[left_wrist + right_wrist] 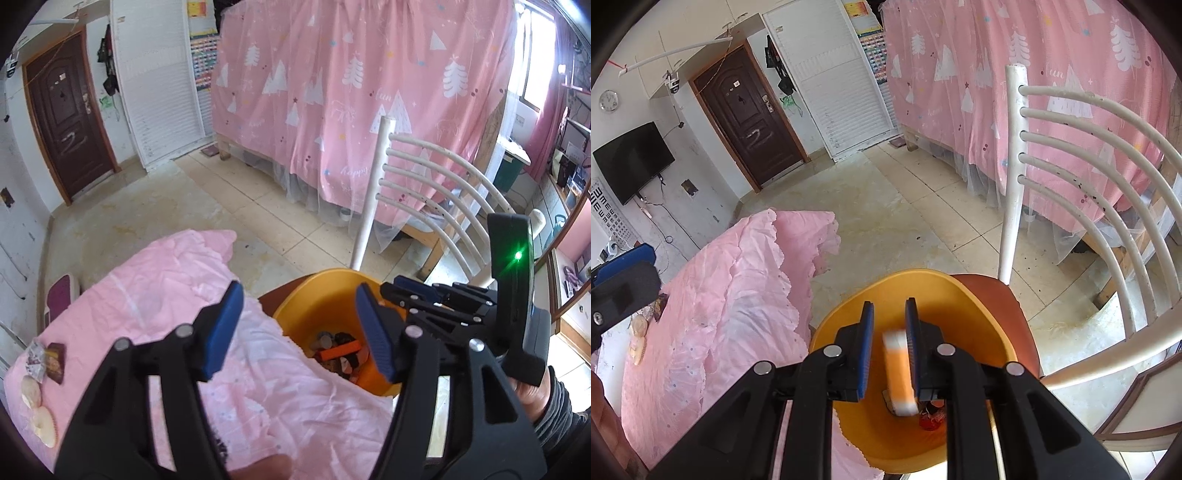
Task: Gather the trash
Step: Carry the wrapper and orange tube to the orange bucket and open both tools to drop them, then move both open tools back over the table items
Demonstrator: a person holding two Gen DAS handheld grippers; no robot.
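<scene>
A yellow bin (325,299) stands on a chair seat beside the pink-clothed table (155,295); it holds several wrappers (340,350). My left gripper (295,328) is open and empty above the table edge and bin. My right gripper (890,343) is over the bin (923,284), jaws slightly apart; a blurred orange-and-white wrapper (899,369) lies against the right pad, falling or just loose. Wrappers and paper cups (40,373) lie at the table's left end, also seen in the right wrist view (641,332).
A white metal chair (1071,177) with a brown seat (1004,306) holds the bin. A pink curtain (351,92) hangs behind. Tiled floor (207,199) lies beyond the table; a brown door (70,118) is at the far left.
</scene>
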